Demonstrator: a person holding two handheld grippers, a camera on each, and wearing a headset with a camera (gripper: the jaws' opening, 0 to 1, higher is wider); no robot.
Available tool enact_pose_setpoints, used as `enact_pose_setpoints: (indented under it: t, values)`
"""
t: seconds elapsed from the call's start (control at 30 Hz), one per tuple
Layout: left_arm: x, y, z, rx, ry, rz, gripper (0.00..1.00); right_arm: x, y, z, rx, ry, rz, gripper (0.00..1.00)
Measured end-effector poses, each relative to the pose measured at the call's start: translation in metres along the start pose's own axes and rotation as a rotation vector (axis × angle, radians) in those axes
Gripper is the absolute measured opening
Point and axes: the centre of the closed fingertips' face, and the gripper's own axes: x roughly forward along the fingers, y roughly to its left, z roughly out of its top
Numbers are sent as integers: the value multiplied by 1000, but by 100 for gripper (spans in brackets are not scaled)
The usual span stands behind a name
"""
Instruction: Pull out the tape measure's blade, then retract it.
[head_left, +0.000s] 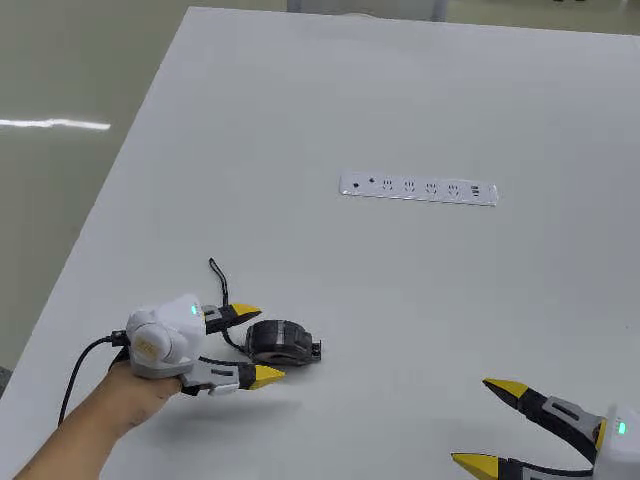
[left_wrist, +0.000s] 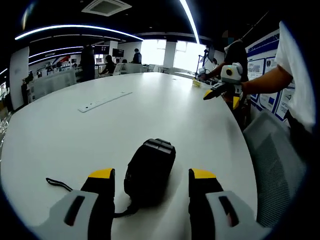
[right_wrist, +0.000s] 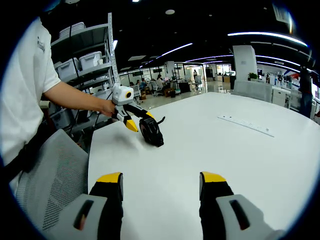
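A black tape measure (head_left: 281, 342) lies on the white table (head_left: 400, 120), its black wrist strap (head_left: 216, 272) trailing away behind it. My left gripper (head_left: 248, 343) stands open with a yellow-tipped jaw on either side of the case's rear; in the left gripper view the tape measure (left_wrist: 149, 170) sits between the fingertips (left_wrist: 101, 174) with gaps on both sides. No blade is out. My right gripper (head_left: 492, 422) is open and empty at the near right of the table, well apart from the tape measure (right_wrist: 151, 132). The right gripper view also catches the left gripper (right_wrist: 135, 119).
A white power strip (head_left: 418, 189) lies flat on the middle of the table, also seen as the power strip (right_wrist: 246, 124). A mesh chair back (right_wrist: 52, 185) stands by the near table edge. The table's left edge (head_left: 110, 180) drops to the floor.
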Motion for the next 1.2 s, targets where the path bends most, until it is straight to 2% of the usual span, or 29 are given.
enact_pose_setpoints:
  t: [0.1,0.2,0.6,1.07,1.2]
  values:
    - [0,2,-6,-1,18,0,54,0,-1,-1,2,3,0,62]
    - [1,4,-8,2,18,3,53,1,-1,-2,5,5,2,61]
    - [7,6,-10,12,28,-9,46,8,-1,-6,11,14,18,60]
    - [11,5,-10,33,36,-52,34,11,-3,-9,20,18,23,59]
    - [11,6,-10,35,37,-55,33,11,-3,-9,19,15,24,58]
